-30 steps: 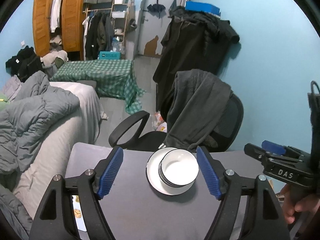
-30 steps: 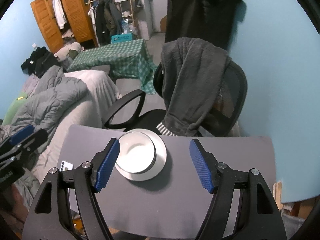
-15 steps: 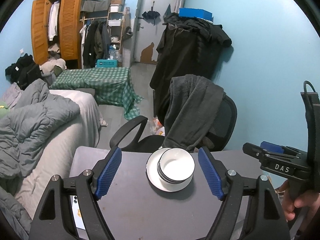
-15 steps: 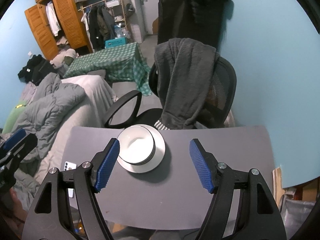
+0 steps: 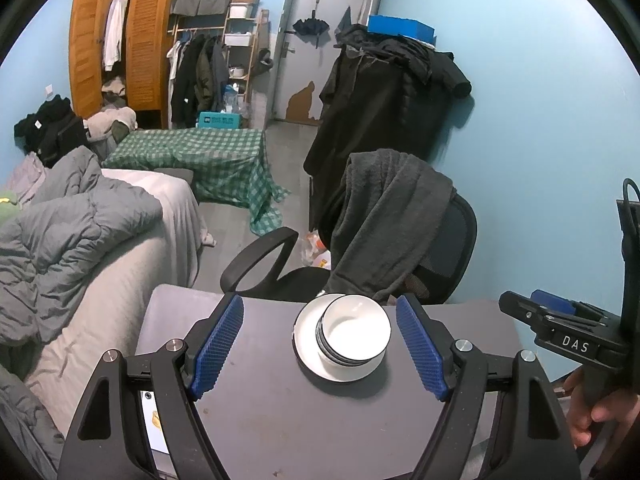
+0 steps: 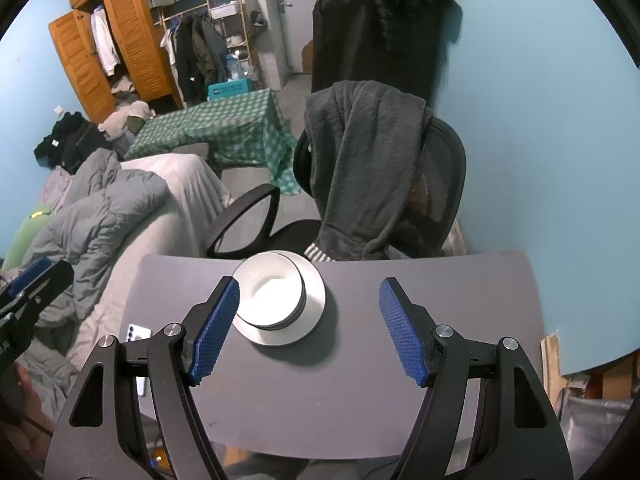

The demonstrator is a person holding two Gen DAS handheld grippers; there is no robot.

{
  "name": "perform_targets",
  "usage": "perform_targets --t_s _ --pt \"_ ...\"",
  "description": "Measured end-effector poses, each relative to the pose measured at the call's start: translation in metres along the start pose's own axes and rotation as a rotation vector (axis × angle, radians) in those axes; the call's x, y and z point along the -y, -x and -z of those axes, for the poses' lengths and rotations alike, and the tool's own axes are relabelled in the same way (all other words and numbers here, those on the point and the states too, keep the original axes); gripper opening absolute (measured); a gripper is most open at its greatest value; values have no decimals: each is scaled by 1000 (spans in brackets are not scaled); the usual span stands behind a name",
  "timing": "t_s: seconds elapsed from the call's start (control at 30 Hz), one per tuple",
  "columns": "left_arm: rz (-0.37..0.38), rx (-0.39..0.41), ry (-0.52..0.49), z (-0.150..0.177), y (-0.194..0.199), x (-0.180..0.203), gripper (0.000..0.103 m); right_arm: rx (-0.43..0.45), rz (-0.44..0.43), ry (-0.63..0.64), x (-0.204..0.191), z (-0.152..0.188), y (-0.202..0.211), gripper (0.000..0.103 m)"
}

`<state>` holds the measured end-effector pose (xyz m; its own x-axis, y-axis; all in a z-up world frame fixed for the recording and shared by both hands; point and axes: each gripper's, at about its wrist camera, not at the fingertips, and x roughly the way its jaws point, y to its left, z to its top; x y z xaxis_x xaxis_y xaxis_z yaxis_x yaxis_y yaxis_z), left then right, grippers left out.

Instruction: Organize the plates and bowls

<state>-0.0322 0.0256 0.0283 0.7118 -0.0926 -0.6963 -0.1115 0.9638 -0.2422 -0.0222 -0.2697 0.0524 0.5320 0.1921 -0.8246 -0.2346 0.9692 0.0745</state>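
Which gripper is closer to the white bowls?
Left, though only slightly. The left gripper frames the stacked white bowls between its open fingers; the right gripper hangs back, bowls beside its left finger.

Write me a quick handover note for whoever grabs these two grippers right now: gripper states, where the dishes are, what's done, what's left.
Left gripper: open, empty, held above the table short of the dishes.
Right gripper: open, empty, also above the table.
Dishes: the white bowls are nested in one stack, sitting on the white plate at the far edge of the table, by the office chair.
Done: bowls stacked on the plate, as far as these views show.
Left: no other dishes are in sight; a phone lies near the table's left edge.
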Motion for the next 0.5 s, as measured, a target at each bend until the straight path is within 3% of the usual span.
perform_targets --t_s 0.5 --pt "11 -19 -13 0 -1 0 80 0 1 1 1 1 3 72"
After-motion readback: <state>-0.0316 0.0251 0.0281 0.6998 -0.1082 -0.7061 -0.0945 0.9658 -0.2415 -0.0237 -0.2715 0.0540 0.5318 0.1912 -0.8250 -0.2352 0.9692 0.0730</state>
